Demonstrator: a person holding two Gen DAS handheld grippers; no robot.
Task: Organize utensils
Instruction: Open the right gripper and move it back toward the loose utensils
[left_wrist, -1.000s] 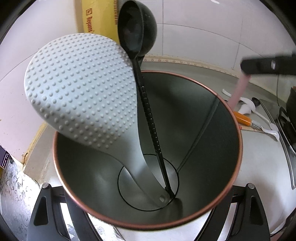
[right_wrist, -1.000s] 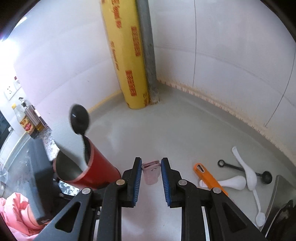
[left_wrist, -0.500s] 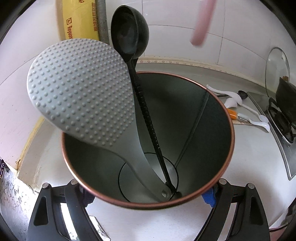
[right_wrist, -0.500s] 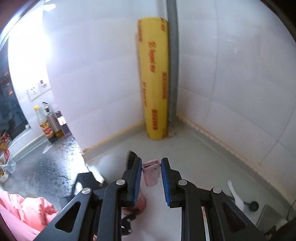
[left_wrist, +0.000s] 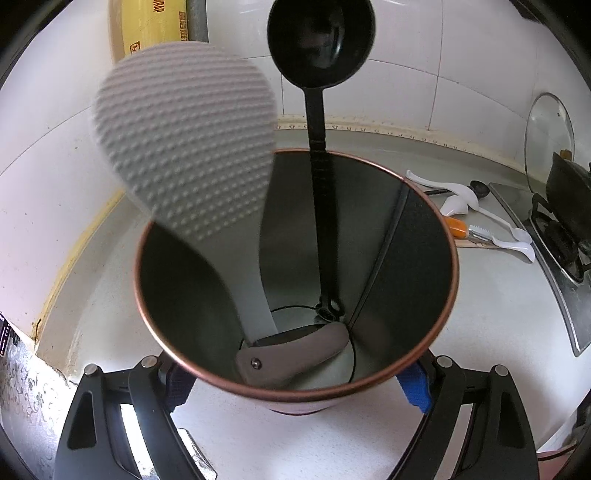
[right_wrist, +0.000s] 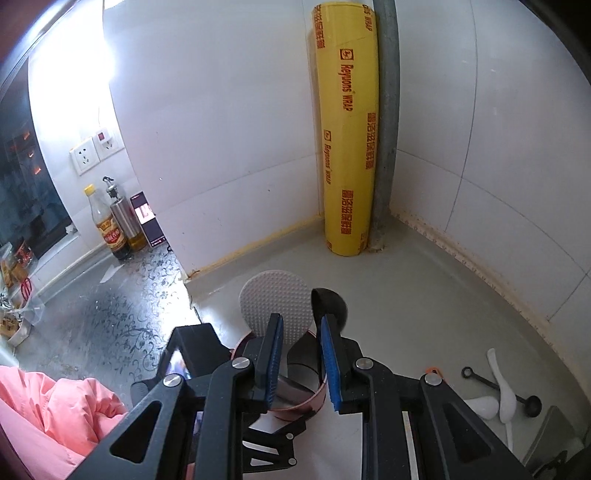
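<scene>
white tiled walls (right_wrist: 229, 122), grey countertop (right_wrist: 406, 288), wall sockets (right_wrist: 85, 159), bright glare at left, patterned dark counter (right_wrist: 110, 310)

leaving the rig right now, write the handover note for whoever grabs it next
Left gripper: shut on the red cup, holding it on the counter.
Right gripper: open, nothing between the jaws, above the cup.
Done: grey rice paddle, black ladle and a flat brownish handle are in the cup.
Left: white spoons, orange-handled tool and small black spoon lie on the counter near the stove. Fetch them with the right gripper, probably one at a time.
</scene>
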